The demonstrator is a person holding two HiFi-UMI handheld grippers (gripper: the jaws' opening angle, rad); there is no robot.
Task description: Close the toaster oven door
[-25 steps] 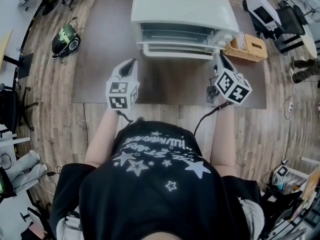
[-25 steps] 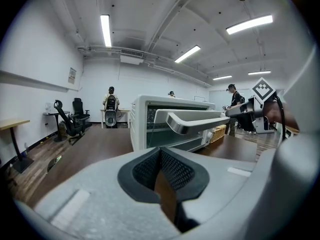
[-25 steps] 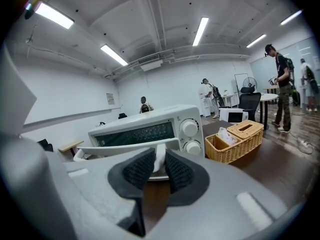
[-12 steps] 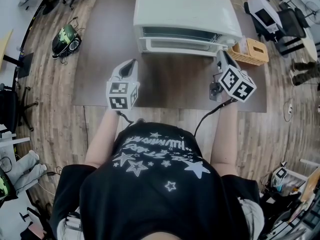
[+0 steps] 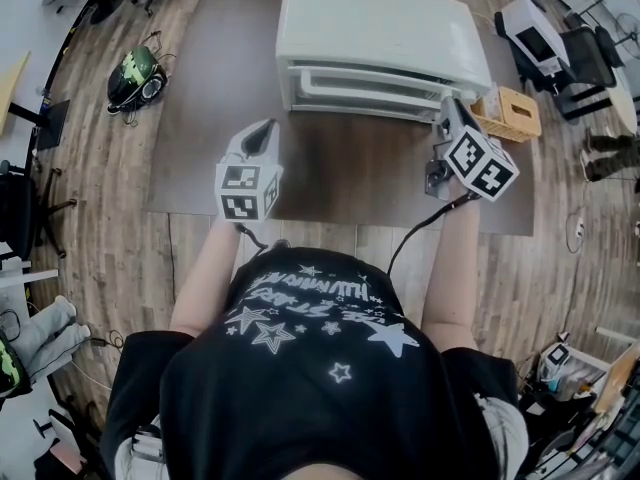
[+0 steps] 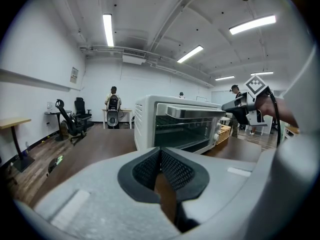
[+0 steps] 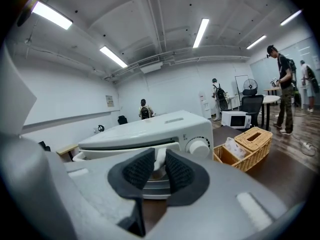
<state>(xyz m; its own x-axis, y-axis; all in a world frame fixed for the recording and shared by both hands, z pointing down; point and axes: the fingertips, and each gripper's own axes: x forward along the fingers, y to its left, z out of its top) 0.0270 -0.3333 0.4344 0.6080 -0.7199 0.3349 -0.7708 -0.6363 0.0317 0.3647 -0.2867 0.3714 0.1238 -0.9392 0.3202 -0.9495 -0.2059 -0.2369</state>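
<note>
We see the right gripper (image 5: 447,108) at the right end of the toaster oven (image 5: 380,23), its jaws set narrowly apart. In the right gripper view the white door handle (image 7: 120,151) fills the slot between the dark pads (image 7: 137,170), so we read it as clamped on that handle. The door (image 5: 370,83) stands almost upright against the oven front, and from the right gripper view we make out only a thin dark line along its top edge.

The left gripper (image 5: 265,128) hovers over the brown worktop (image 5: 340,173), well apart from the oven. Its own view shows the pads meeting at their tips, with nothing between them.

The oven sits at the far side of the worktop, with a wicker basket (image 5: 512,114) just beside its right end.
</note>
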